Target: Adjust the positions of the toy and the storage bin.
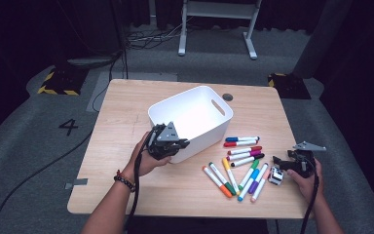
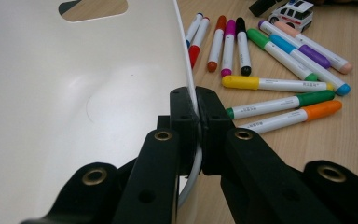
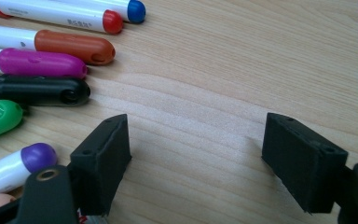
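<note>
The desk is a light wooden top with a white bin standing at its middle, its open mouth up and a handle slot in the far right wall. The left gripper is clamped on the bin's near rim: in the left gripper view the two black jaws stand pressed together with the thin white wall between them, one pad inside the bin and one outside.

To the right of the bin and nearer the person lies a loose spread of markers, most with their long axes running roughly left to right or slanting toward the near edge. A small toy ambulance sits at the right end of the spread.

The right gripper hovers just right of the markers, jaws wide apart over bare wood with nothing between them. In its own view the marker caps, among them the black one, point toward it from the left. So the right hand is the nearer one to the markers, and a likely pick would mean closing across a barrel rather than along it, then carrying it left and far to the bin.
</note>
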